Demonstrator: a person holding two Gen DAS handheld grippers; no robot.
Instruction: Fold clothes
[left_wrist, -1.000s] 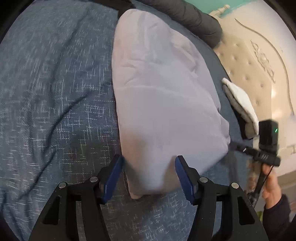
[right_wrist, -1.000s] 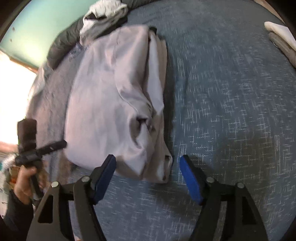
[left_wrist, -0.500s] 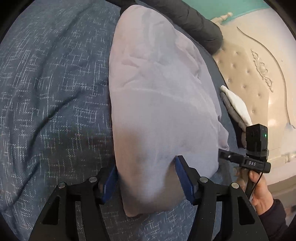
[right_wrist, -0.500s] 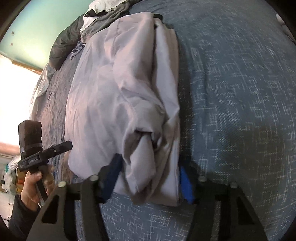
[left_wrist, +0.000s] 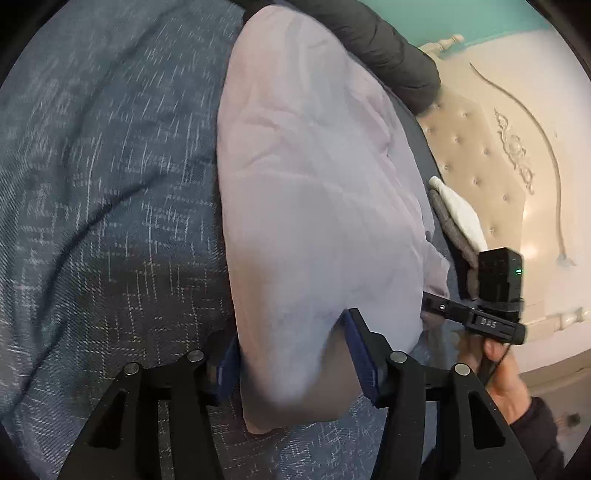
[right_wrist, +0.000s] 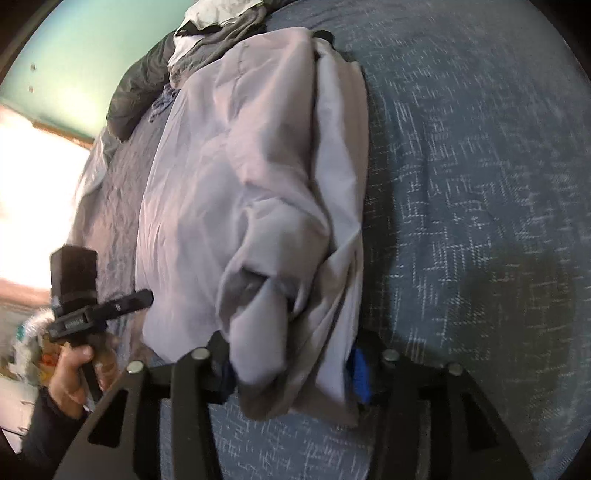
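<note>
A pale lilac garment (left_wrist: 314, 203) lies folded lengthwise on the blue woven bedcover (left_wrist: 110, 221). In the left wrist view its smooth near end sits between the blue pads of my left gripper (left_wrist: 295, 347). Those jaws are closing, and the right pad dents the cloth. In the right wrist view the garment (right_wrist: 240, 166) shows its bunched, layered end. That end drapes over my right gripper (right_wrist: 291, 365) and hides most of both pads. These jaws are opening slightly, with the cloth still pressed between them.
A dark grey padded jacket (left_wrist: 388, 48) lies past the garment's far end. A small white and grey folded stack (left_wrist: 458, 218) rests near the cream tufted headboard (left_wrist: 498, 147). More crumpled clothes (right_wrist: 218, 22) are piled at the far edge. The bedcover (right_wrist: 480, 184) stretches wide on the right.
Both grippers came forward onto the garment's near edge. The right jaws went from wide open around bare bedcover to narrow, with the bunched end between them. The left jaws narrowed a little.
</note>
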